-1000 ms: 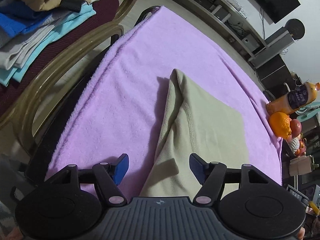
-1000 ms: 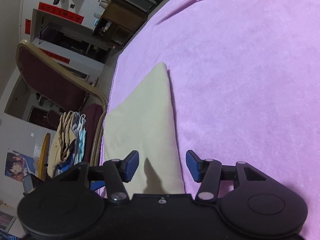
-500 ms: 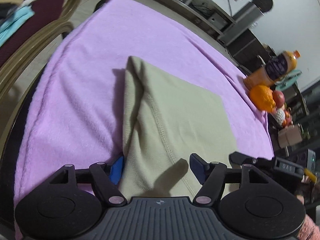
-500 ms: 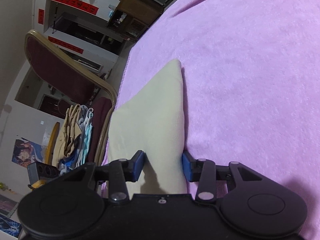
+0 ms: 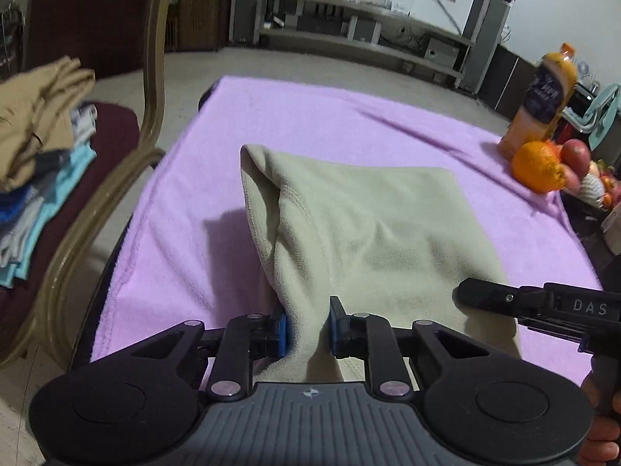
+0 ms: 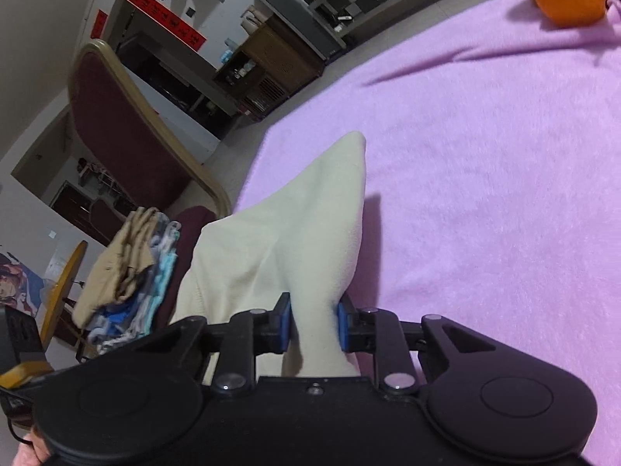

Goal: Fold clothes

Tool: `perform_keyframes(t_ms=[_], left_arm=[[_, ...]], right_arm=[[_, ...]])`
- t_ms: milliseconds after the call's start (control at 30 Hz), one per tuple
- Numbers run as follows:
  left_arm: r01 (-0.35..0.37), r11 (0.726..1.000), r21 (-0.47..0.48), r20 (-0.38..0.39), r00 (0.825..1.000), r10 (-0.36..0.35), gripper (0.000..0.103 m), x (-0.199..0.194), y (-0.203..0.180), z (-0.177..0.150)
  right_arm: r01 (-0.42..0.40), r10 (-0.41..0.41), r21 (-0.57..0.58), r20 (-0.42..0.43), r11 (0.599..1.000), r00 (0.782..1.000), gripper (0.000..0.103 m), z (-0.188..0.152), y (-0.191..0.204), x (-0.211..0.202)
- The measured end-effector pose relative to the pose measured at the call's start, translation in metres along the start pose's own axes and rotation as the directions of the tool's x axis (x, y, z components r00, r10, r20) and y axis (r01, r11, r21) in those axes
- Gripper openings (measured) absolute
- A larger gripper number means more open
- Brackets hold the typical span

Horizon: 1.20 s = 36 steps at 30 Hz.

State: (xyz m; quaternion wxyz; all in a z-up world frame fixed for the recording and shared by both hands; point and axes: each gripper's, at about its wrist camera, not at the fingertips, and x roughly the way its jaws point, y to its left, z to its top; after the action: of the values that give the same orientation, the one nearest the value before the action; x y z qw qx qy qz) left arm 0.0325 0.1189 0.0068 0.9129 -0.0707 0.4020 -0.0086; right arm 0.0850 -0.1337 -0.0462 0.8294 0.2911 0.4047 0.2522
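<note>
Now: Both Grippers Clamped on the Garment

Near the lower centre of each wrist view, the cream garment [image 5: 372, 233] is pinched between blue pads by the left gripper [image 5: 307, 330] and the right gripper [image 6: 313, 328]. It is spread over the purple blanket [image 5: 310, 116]; folded clothes [image 5: 35, 147] are stacked at left.

Maroon gold-framed chair [image 5: 97, 77] left of purple-covered table [image 5: 310, 116]; grey media shelf [image 5: 368, 39], tall speaker [image 5: 485, 39] along far wall; pale floor.
</note>
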Motion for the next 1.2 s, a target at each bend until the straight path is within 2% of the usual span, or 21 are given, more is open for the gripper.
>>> perform_keyframes(t_ms=[67, 200, 300, 400, 533, 633, 800, 867, 900, 933, 967, 1000, 1033, 1067, 1100, 1200], left_arm=[[0.022, 1.0, 0.021, 0.04, 0.999, -0.023, 0.018, -0.023, -0.014, 0.001], [0.116, 0.991, 0.064, 0.082, 0.989, -0.121, 0.018, -0.052, -0.054, 0.003], [0.185, 0.977, 0.108, 0.075, 0.978, -0.193, 0.018, -0.05, -0.096, 0.0], [0.248, 0.957, 0.153, 0.058, 0.964, -0.259, 0.018, -0.032, -0.144, -0.002], [0.309, 0.934, 0.181, 0.046, 0.946, -0.322, 0.018, 0.002, -0.205, 0.008], [0.346, 0.919, 0.189, 0.044, 0.932, -0.36, 0.018, 0.023, -0.246, 0.021], [0.393, 0.9, 0.19, 0.014, 0.915, -0.403, 0.018, 0.062, -0.292, 0.033], [0.404, 0.898, 0.174, -0.017, 0.913, -0.407, 0.021, 0.084, -0.302, 0.032], [0.38, 0.91, 0.166, -0.041, 0.925, -0.379, 0.03, 0.097, -0.303, 0.029], [0.346, 0.925, 0.159, -0.068, 0.938, -0.339, 0.034, 0.11, -0.302, 0.026], [0.31, 0.938, 0.152, -0.094, 0.95, -0.298, 0.033, 0.123, -0.301, 0.023], [0.274, 0.95, 0.147, -0.121, 0.959, -0.257, 0.027, 0.136, -0.301, 0.02], [0.275, 0.955, 0.11, -0.128, 0.957, -0.261, 0.028, 0.138, -0.29, 0.017], [0.29, 0.955, 0.06, -0.127, 0.951, -0.281, 0.035, 0.138, -0.275, 0.015], [0.314, 0.949, 0.018, -0.123, 0.943, -0.31, 0.036, 0.133, -0.261, 0.014], [0.317, 0.948, -0.023, -0.094, 0.943, -0.318, 0.032, 0.116, -0.233, 0.017]], right_arm=[[-0.008, 0.008, -0.001, 0.007, 1.0, 1.0, 0.022, 0.002, 0.005, -0.024], [-0.002, 0.0, 0.041, 0.042, 0.999, 0.999, 0.022, 0.005, 0.002, -0.076], [0.028, -0.035, 0.073, 0.094, 0.997, 0.995, 0.022, 0.007, -0.018, -0.119], [0.084, -0.096, 0.087, 0.152, 0.993, 0.984, 0.022, 0.01, -0.04, -0.16], [0.164, -0.179, 0.091, 0.206, 0.982, 0.962, 0.022, 0.031, -0.075, -0.191], [0.198, -0.213, 0.087, 0.228, 0.976, 0.95, 0.021, 0.057, -0.102, -0.198], [0.201, -0.226, 0.131, 0.223, 0.971, 0.948, 0.022, 0.099, -0.162, -0.202], [0.227, -0.252, 0.139, 0.211, 0.964, 0.944, 0.022, 0.107, -0.185, -0.203], [0.266, -0.288, 0.127, 0.206, 0.956, 0.935, 0.023, 0.11, -0.193, -0.202], [0.317, -0.336, 0.12, 0.197, 0.941, 0.921, 0.024, 0.113, -0.203, -0.199], [0.383, -0.401, 0.126, 0.178, 0.915, 0.899, 0.03, 0.114, -0.215, -0.196], [0.447, -0.465, 0.135, 0.158, 0.884, 0.871, 0.035, 0.114, -0.226, -0.194], [0.509, -0.529, 0.158, 0.134, 0.846, 0.838, 0.036, 0.114, -0.235, -0.194], [0.552, -0.575, 0.183, 0.114, 0.814, 0.81, 0.037, 0.113, -0.243, -0.196], [0.541, -0.572, 0.215, 0.114, 0.813, 0.813, 0.041, 0.111, -0.248, -0.203], [0.476, -0.527, 0.268, 0.167, 0.838, 0.833, 0.044, 0.103, -0.244, -0.222]])
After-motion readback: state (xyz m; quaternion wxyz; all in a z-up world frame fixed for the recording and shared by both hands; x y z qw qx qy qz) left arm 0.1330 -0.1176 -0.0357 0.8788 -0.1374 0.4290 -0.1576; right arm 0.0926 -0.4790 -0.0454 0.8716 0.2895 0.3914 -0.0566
